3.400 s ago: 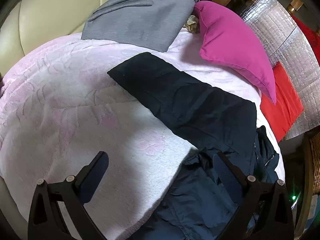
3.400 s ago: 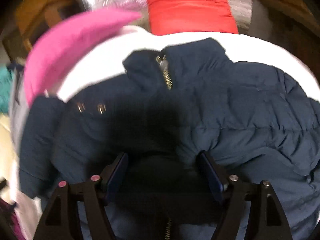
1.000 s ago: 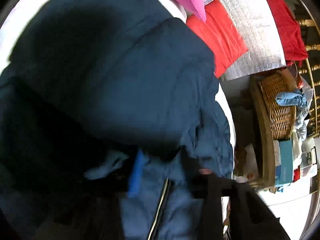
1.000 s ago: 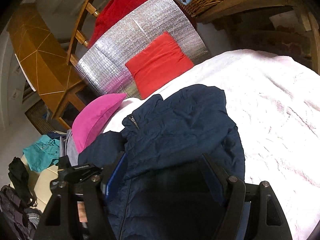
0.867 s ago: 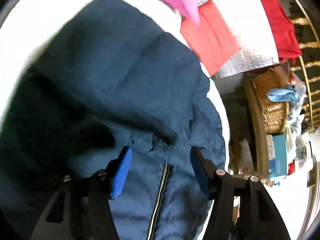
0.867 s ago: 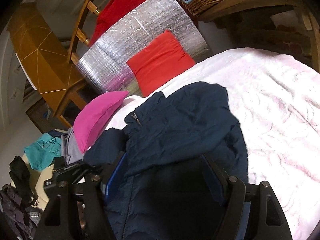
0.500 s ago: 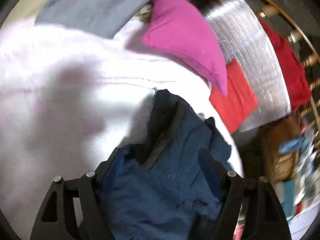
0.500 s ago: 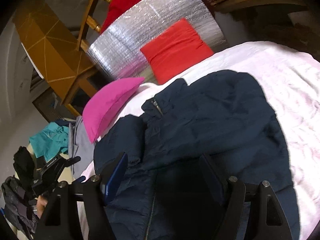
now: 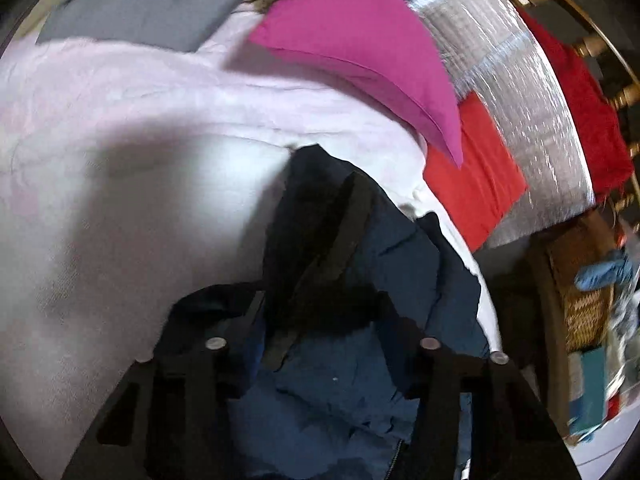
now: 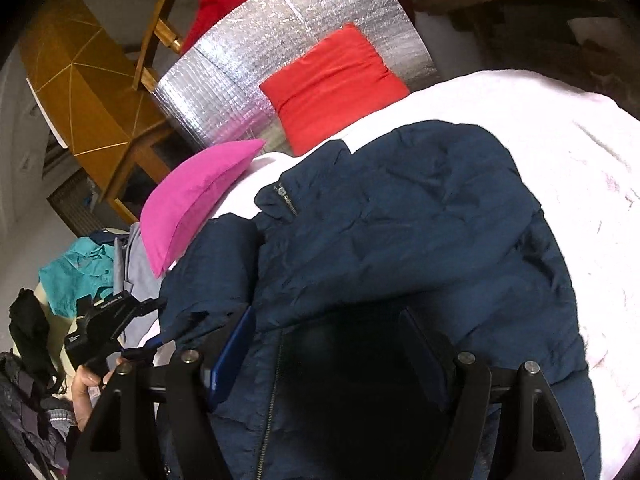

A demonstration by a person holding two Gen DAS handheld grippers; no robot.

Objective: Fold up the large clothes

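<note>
Since half a second ago the left gripper (image 9: 320,320) has dropped closer over the navy puffer jacket (image 10: 400,220), whose dark-lined sleeve now fills the gap between its spread, empty fingers. The jacket lies bunched on the pale pink blanket (image 9: 120,160), just below the magenta pillow (image 10: 192,200). The right gripper (image 10: 328,344) hovers over the zipped front, fingers wide apart, holding nothing.

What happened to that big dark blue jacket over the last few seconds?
The navy jacket was spread out with a sleeve stretched across the pink blanket; that sleeve has since been folded in onto the body. The left gripper and right gripper both hang open over it. The magenta pillow and red cushion stayed put.
</note>
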